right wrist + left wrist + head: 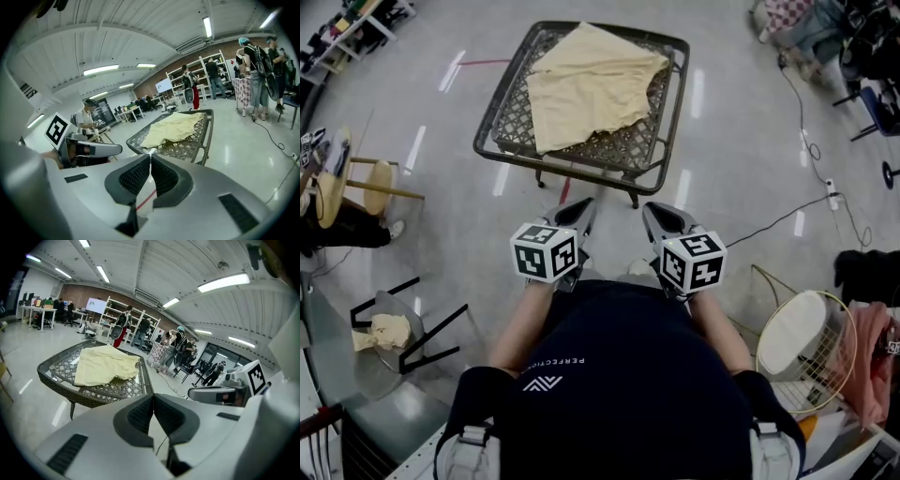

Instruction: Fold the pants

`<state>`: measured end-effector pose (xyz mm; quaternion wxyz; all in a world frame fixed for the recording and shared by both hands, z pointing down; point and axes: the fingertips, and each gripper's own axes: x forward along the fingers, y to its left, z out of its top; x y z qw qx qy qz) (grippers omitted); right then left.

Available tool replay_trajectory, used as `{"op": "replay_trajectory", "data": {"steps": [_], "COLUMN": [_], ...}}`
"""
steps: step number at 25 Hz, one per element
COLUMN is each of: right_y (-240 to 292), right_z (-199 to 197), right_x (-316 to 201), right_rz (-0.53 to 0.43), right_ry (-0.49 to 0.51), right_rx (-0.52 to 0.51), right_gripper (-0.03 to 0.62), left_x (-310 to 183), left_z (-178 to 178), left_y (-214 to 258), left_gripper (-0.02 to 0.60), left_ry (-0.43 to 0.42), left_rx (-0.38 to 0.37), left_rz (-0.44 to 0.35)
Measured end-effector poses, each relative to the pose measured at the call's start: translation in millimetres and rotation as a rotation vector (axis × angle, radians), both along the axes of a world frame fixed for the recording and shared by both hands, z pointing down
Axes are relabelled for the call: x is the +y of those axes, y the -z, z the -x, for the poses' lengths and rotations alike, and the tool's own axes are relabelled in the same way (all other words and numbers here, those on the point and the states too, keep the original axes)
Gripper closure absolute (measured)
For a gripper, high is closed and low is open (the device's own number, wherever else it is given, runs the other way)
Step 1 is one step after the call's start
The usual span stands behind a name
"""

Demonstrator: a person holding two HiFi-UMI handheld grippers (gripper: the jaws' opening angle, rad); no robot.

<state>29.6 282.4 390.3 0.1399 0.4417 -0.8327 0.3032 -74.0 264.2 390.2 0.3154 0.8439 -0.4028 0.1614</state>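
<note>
The pale yellow fabric pants (586,84) lie rumpled inside the raised rim of the dark woven-lattice desk (514,112), at 12 o'clock in the head view. Their long axis runs roughly 1 to 7 o'clock; the waist end cannot be told. Toward 6 o'clock, well apart from them, the left hand-held gripper (581,208) and right hand-held gripper (654,214) point at the desk, jaws pressed together on nothing.

Big open lab hall: ceiling strip lights (224,282), white shelving racks (133,315), desks (36,311), cables (802,112) across polished floor (741,131).
</note>
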Motion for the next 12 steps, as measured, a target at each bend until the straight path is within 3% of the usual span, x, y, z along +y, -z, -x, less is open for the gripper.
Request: {"op": "replay_trajectory", "data": {"steps": [3,7,12], "right_y": [0.5,-4.5,-8.4], "right_z": [-7.0,-16.4,-23.8], "right_x": [-2.0,-0.4,-5.0], "right_rz": [-0.014,-0.004,0.007], "right_ry": [0.037,0.074,0.082], "right_rx": [-0.007,-0.022,-0.035], "right_gripper": [0.556,0.556,0.556], "left_x": [-0.4,3.0,2.7], "left_z": [-5.5,-13.1,-10.9], "left_y": [-1.1,-1.4,-6.8], "left_gripper": [0.571,0.571,0.571], "left_ry": [0.024,0.063,0.095], "left_rx": [-0.003,0.06,0.036], "left_rz": [-0.015,-0.001,0.008]}}
